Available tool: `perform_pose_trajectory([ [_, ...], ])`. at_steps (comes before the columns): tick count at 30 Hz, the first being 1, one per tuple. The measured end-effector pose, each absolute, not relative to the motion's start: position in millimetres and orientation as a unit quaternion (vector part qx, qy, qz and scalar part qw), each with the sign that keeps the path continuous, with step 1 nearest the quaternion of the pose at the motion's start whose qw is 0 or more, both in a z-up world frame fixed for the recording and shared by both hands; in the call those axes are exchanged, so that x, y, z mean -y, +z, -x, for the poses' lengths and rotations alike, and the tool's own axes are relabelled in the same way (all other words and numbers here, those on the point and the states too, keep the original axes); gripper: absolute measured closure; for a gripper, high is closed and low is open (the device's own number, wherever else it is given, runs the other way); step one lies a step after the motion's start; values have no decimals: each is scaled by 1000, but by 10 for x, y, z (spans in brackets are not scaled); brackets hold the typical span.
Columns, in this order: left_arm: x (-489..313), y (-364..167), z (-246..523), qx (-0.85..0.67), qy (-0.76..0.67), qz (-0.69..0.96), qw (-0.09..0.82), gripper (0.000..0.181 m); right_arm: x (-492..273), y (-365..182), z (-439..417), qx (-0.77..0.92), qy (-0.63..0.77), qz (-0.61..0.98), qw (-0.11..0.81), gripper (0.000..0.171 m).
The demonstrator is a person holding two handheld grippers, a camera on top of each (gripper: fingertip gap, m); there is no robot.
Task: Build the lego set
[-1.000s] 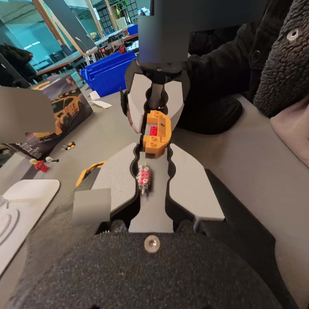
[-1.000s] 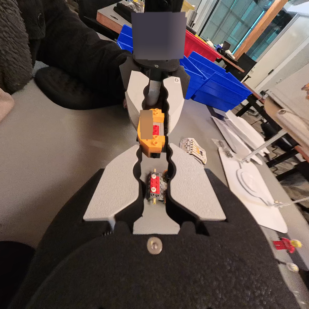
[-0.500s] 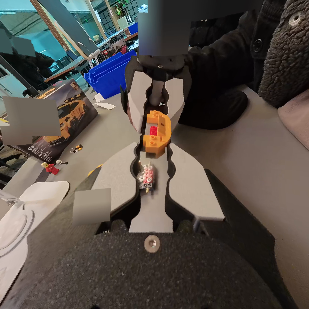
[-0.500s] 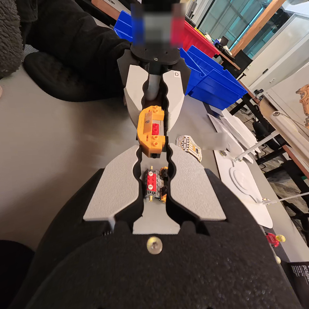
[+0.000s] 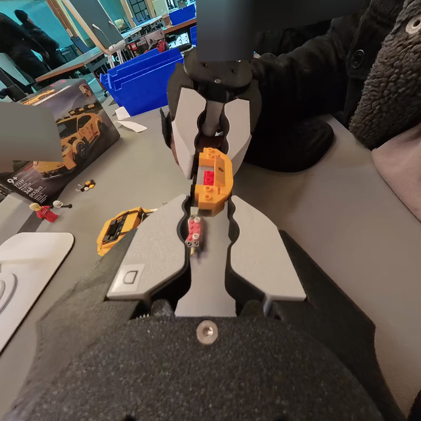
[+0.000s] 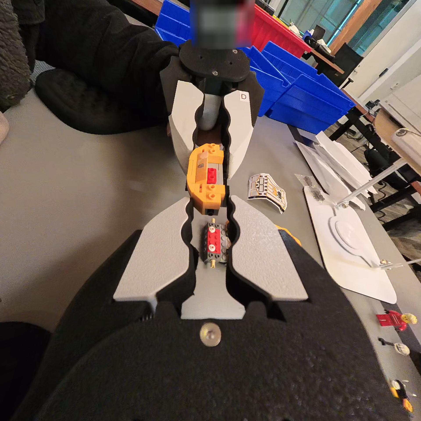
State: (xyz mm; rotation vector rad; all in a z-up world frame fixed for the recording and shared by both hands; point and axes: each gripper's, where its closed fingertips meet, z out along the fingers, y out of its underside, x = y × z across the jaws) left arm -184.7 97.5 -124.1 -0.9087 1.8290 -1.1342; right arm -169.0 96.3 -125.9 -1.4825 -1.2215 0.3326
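An orange Lego assembly with a red brick in its middle hangs above the grey table. My left gripper is shut on its near end. My right gripper faces it and is shut on the far end. In the right wrist view the assembly sits between my right gripper and my left gripper. A small red and grey Lego block lies on the table under the fingers; it also shows in the right wrist view.
A yellow car body, a red minifigure, small loose parts and the set's box lie to the left. Blue bins stand behind. A sticker sheet and a white board lie nearby. A person's dark sleeve rests on the table. Left and right tips are no more than a few centimetres apart.
Both grippers keep hold of the orange assembly and have shifted slightly together. In the left wrist view the yellow car body has come more into sight at the left.
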Motion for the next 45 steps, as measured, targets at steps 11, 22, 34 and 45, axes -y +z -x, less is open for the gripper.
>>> perform_pose_trajectory([
  [11, -975, -1271, 1841, -719, -453, 367, 378, 149, -959, -1313, 1679, 516, 152, 640, 549, 143],
  [22, -996, -1279, 1833, -724, -438, 368, 386, 150, -973, -1335, 1669, 510, 158, 644, 548, 143],
  [34, -1099, -1370, 1786, -723, -412, 400, 383, 150, -1077, -1413, 1589, 488, 141, 671, 539, 144],
  [45, -1126, -1350, 1774, -664, -491, 489, 280, 150, -1115, -1419, 1552, 452, 182, 699, 524, 146],
])
